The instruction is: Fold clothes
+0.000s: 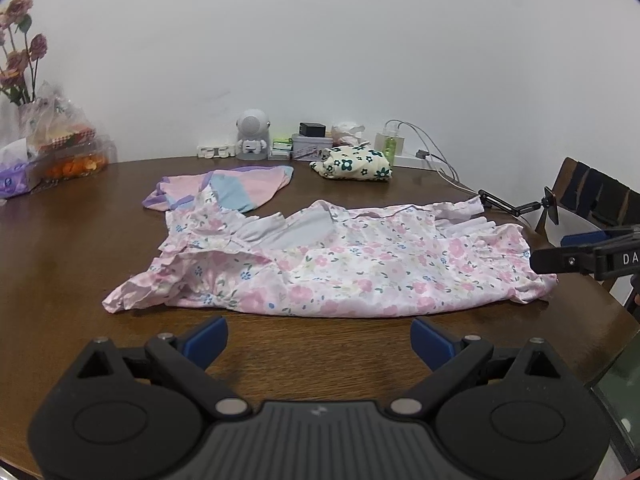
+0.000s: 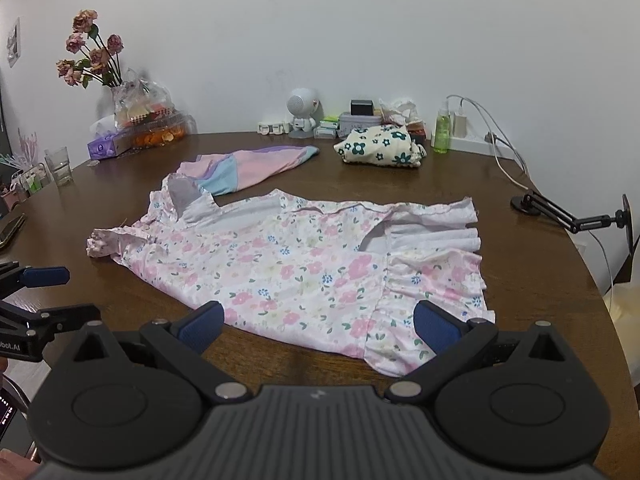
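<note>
My left gripper (image 1: 319, 340) hovers with jaws spread over bare wood, just short of the near edge of the pink floral cotton dress (image 1: 328, 264), which lies flat across the middle of the round brown wooden table (image 1: 80, 240). My right gripper (image 2: 318, 326), jaws also spread, straddles the ruffled hem. I judge both should pinch the near edge together, then lift evenly and fold it over towards the far side.

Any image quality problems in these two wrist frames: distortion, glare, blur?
Left wrist view: strong fisheye bowing of the table edge, dark corner vignetting, floral dress sharp, left tool close but readable. Right wrist view: same barrel distortion, soft glare on the table near the folded cream garment, right tool crisp, no motion blur.
</note>
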### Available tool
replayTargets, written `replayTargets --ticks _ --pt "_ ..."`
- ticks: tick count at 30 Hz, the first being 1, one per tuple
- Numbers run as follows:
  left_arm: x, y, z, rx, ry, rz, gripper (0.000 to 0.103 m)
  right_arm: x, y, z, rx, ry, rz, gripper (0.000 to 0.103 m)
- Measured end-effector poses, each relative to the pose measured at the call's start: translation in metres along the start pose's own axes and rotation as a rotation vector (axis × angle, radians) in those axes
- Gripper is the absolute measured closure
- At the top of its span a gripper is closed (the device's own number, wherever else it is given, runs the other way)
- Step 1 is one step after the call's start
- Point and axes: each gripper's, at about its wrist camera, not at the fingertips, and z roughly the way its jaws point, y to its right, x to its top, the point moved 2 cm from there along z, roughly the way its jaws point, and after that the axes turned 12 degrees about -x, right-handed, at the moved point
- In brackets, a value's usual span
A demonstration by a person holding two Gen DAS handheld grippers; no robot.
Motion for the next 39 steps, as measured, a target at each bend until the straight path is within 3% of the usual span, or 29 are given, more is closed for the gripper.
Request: replayTargets --ticks 19,28,39 --pt "0.0 -0.059 0.001 -0.039 -0.048 -0.032 0.005 0.002 -0.05 0.024 -0.128 -0.105 -0.009 0.0" --pt "0.009 -0.07 0.012 -0.032 -0.141 -0.022 0.005 0.01 -0.057 0.034 -0.124 -0.132 0.003 0.0" --pt "0.01 -0.041 0.02 0.003 -0.119 -0.07 0.005 0.007 -0.032 0.036 -0.058 -0.106 -0.012 0.0"
